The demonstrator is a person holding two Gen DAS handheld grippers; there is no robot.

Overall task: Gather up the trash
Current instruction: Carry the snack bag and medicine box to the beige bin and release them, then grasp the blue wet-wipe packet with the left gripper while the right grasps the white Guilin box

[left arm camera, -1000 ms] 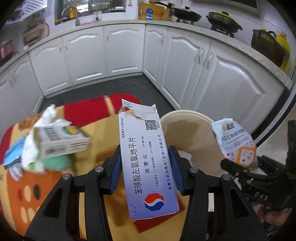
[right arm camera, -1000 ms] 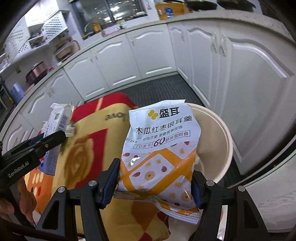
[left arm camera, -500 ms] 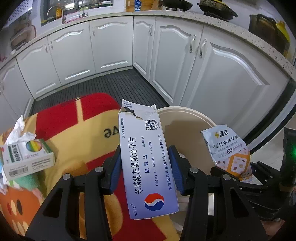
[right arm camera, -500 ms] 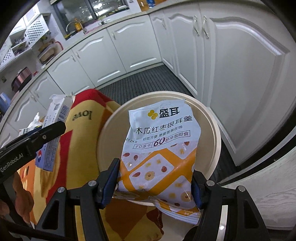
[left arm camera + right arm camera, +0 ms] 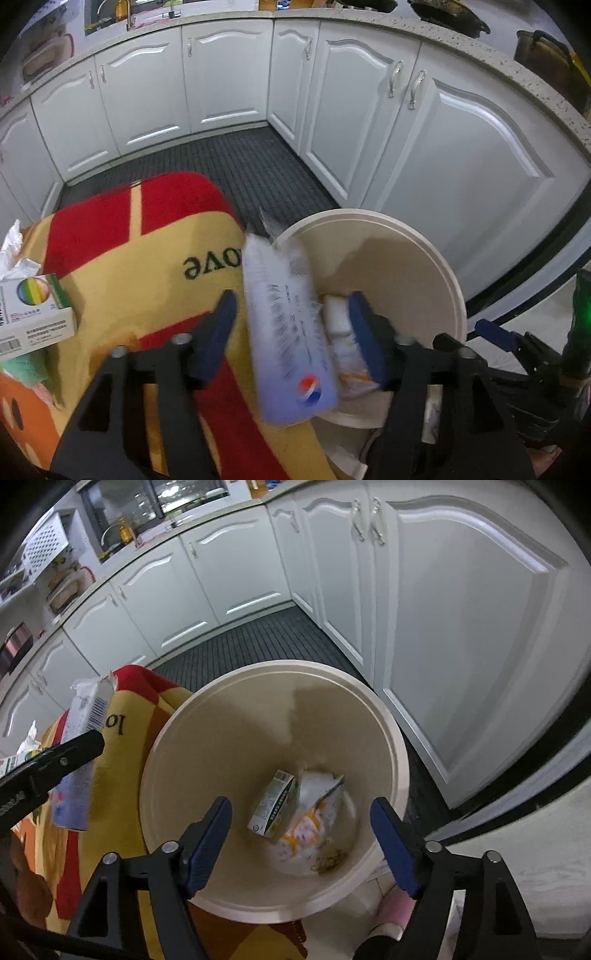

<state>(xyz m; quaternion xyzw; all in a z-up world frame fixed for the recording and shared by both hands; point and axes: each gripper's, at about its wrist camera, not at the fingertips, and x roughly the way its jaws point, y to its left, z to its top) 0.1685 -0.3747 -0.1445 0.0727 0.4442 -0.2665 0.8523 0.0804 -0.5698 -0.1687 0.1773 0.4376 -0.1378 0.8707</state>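
As both jaws spring apart: left gripper [image 5: 291, 325] freeing light, stiff medicine box [image 5: 290, 332]; right gripper [image 5: 301, 834] empty, floppy pouch [image 5: 314, 823] already binned [image 5: 391, 731].

We see the bin [image 5: 384, 716] standing on the floor just right of the rug [image 5: 122, 258], with cabinets [image 5: 369, 110] behind. In the bin lie a small carton [image 5: 275, 805] and a pouch [image 5: 314, 823], side by side and touching. A box [image 5: 35, 317] rests on the rug's left edge.
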